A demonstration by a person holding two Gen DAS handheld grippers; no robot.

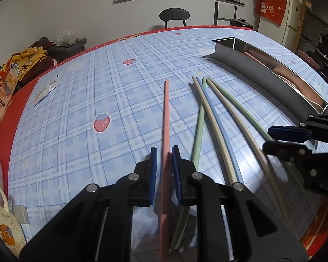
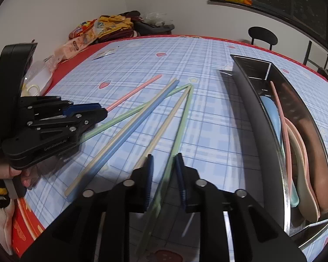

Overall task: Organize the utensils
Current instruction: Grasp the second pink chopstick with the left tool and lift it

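Left wrist camera is sitting low and close over the table (image 1: 80,91), looking steeply down along its fingers toward the far wall. Right wrist camera is doing likewise from the right, angled leftward. Both are sharing the loose chopsticks (image 1: 209,113) and steel tray (image 2: 251,118); each is catching the other gripper.

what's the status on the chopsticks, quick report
Left tongs shut on pink chopstick. Right tongs open around a green chopstick, pads apart. Five chopsticks on the table, metal tray holds spoons. Nothing blocking.
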